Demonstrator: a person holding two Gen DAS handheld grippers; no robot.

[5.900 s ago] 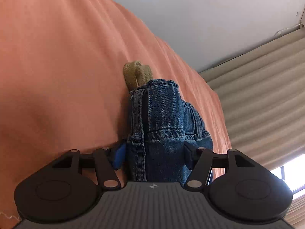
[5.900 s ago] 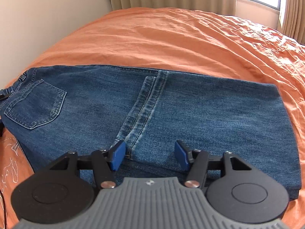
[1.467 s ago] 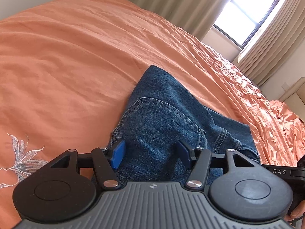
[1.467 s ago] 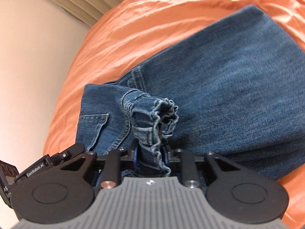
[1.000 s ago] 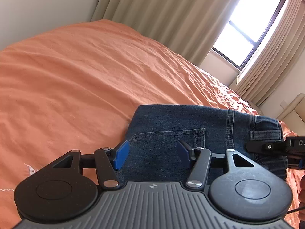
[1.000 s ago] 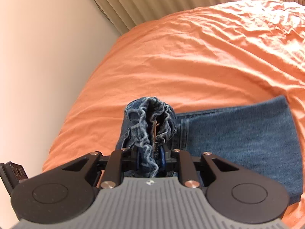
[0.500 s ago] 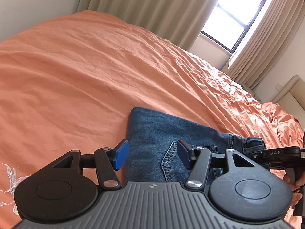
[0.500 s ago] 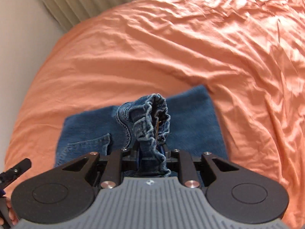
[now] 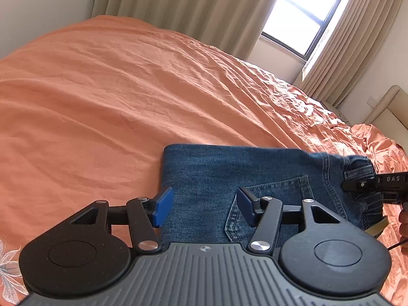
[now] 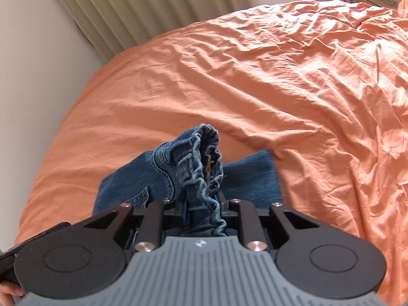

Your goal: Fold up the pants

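Note:
The blue jeans [image 9: 229,176] lie folded into a short stack on the orange bed, back pocket [image 9: 270,199] facing up. My left gripper [image 9: 202,210] is open and empty, hovering just over the near left part of the stack. My right gripper [image 10: 202,210] is shut on the bunched waistband [image 10: 201,163] of the jeans and holds that edge up off the stack. It also shows in the left wrist view [image 9: 367,182] at the right end of the jeans. The folded stack [image 10: 250,178] lies beneath the raised waistband.
The orange bedsheet [image 9: 114,97] spreads wrinkled all around the jeans. Beige curtains [image 9: 178,7] and a bright window [image 9: 303,17] stand beyond the far edge. A pale wall [image 10: 33,71] runs along the bed's left side. A cream headboard [image 9: 387,112] is at far right.
The right gripper has carried the waistband further over the stack, so the jeans lie flatter and shorter. The left gripper stays open and has lifted and turned slightly over the stack.

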